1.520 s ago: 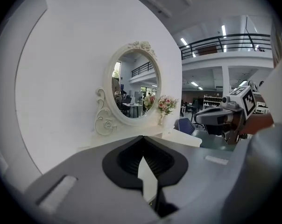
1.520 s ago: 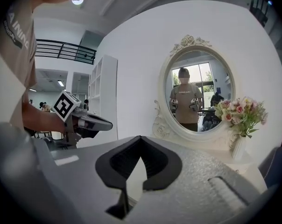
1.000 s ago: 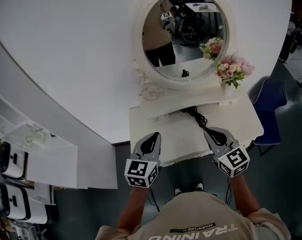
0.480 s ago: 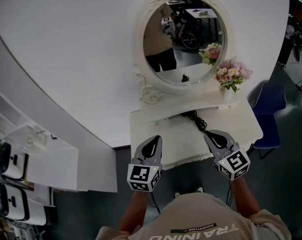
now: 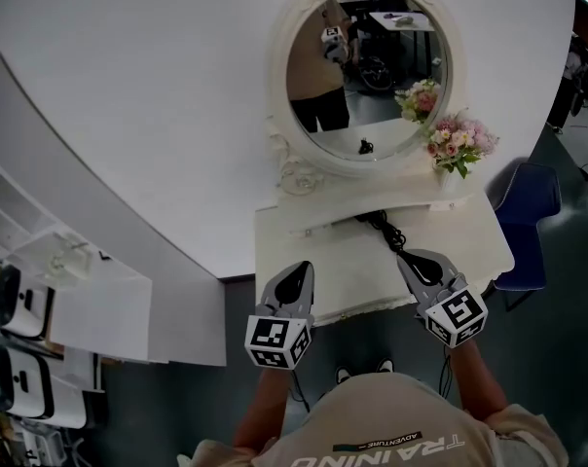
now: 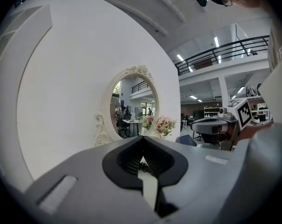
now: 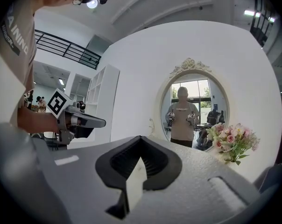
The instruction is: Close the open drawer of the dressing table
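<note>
The white dressing table point(image 5: 313, 251) stands against the curved wall, under an oval mirror point(image 5: 367, 66). Seen from above, its front edge point(image 5: 372, 306) runs between my two grippers, and I cannot make out a drawer there. My left gripper point(image 5: 301, 267) hovers over the table's front left part, jaws shut and empty. Over the front right part is my right gripper point(image 5: 408, 256), also shut with nothing in it. In the left gripper view the jaws of the left gripper point(image 6: 142, 137) meet at the tip. The right gripper point(image 7: 140, 137) looks the same in its own view.
A vase of pink flowers point(image 5: 458, 139) stands at the table's back right. A black cable bundle point(image 5: 386, 230) lies on the top just beyond the right gripper. A blue chair point(image 5: 528, 212) is right of the table, and white shelving point(image 5: 70, 290) stands at the left.
Both grippers stay shut and nearly in place over the table's front. The left one has drifted slightly back toward me, and the head view has shifted a little.
</note>
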`<state>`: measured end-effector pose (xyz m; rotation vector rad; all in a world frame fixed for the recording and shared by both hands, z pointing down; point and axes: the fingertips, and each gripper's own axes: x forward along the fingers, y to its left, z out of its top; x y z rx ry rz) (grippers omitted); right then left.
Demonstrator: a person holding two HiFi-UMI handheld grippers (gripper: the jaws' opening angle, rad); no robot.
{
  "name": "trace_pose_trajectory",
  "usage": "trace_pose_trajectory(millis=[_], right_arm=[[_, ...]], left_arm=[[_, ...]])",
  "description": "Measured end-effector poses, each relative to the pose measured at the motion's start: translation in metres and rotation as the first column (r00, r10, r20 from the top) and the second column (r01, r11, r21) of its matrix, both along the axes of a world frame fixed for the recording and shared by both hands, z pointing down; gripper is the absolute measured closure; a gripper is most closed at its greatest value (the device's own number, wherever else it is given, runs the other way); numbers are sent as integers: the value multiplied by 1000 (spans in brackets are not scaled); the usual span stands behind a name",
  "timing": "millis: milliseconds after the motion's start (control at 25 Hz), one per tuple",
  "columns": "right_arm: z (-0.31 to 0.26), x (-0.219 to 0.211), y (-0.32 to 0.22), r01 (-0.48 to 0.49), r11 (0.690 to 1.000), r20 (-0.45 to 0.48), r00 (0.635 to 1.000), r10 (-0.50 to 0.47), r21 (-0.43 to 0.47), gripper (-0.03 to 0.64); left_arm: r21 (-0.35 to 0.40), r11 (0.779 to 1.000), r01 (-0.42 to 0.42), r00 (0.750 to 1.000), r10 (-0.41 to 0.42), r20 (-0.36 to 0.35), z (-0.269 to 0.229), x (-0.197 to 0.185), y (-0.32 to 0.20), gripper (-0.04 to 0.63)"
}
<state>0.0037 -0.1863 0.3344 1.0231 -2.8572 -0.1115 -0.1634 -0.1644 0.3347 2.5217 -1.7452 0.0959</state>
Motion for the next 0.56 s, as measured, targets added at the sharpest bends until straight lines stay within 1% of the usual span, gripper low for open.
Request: trace_pose_trajectory(millis=[560], right_arm=[[3, 11, -4, -24, 1000, 4, 1000, 24, -1, 615]], left_arm=[[6, 1000, -1, 1000, 1, 1, 0, 6, -7, 577]])
